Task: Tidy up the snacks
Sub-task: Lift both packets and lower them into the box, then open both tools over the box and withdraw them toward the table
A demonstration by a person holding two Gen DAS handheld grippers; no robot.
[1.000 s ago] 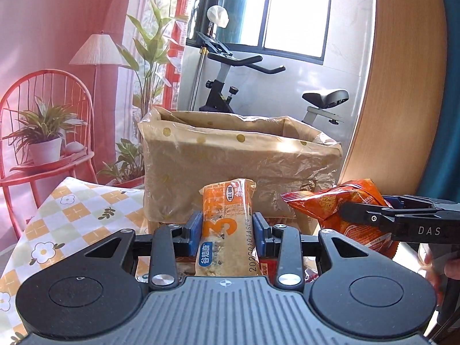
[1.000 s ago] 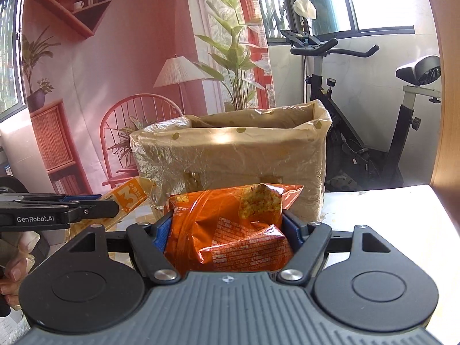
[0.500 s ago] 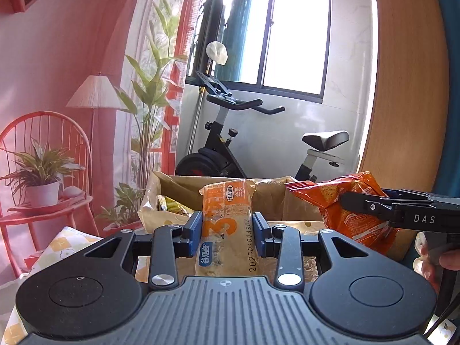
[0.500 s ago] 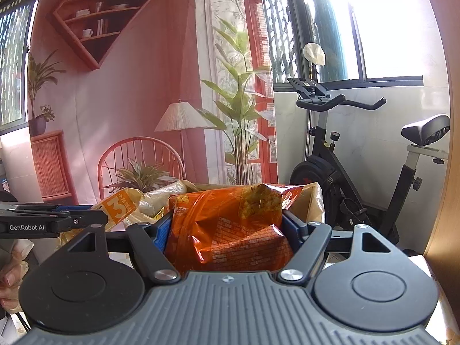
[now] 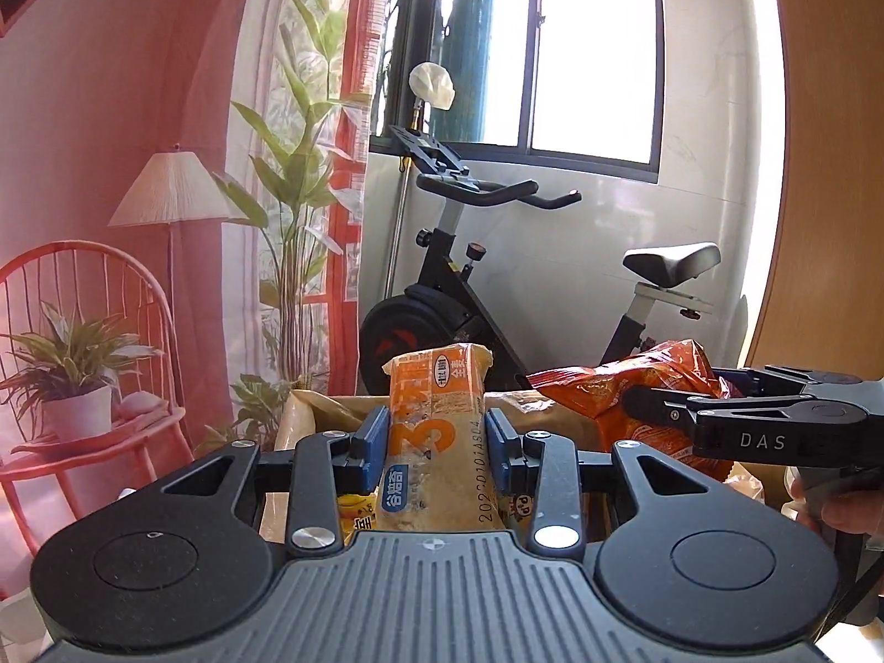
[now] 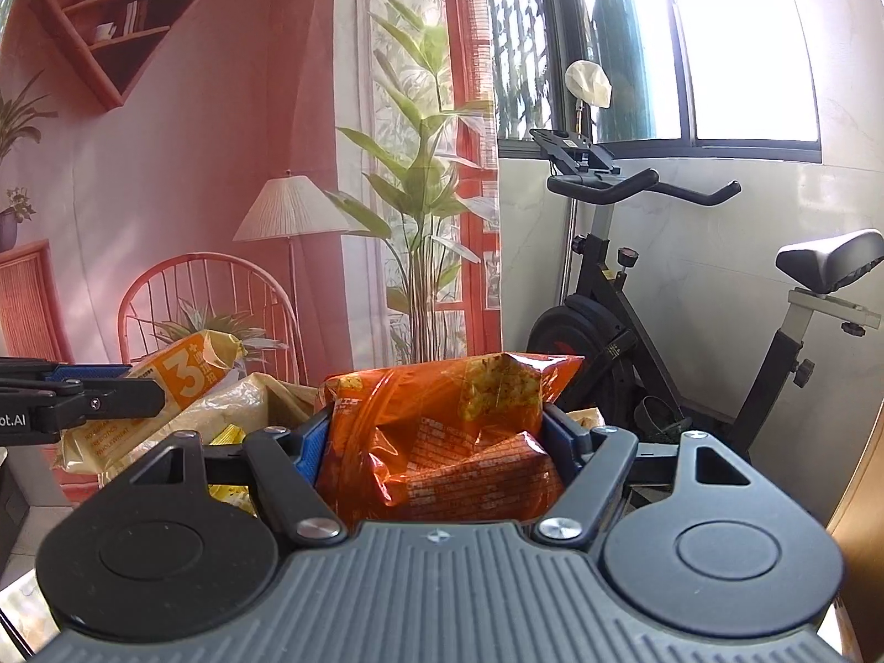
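Holding: two snack packs are carried above an open box, one in each gripper.
Left gripper: its fingers are clamped on the sides of a pale orange cracker pack marked with a large 3.
Cracker pack axis: its long axis runs forward along the fingers, and its far end is seen sticking out past the blue pads.
Right gripper: its fingers are pressed into the flanks of an orange chip bag, which is crumpled and bulges upward between them.
Box: only its lined rim is seen, low in both views, below and just ahead of both packs; other wrapped snacks are glimpsed inside it.
Key relation: the box opening is judged to lie under and slightly forward of both loads, so a downward move is what is called for next.
Nearer gripper: neither can be told as clearly nearer; the two are held side by side, the left pack near the bag.
Risk: the two loads are close enough that a clash at the rim is judged possible if both are lowered together.
Desk: not seen in either view.
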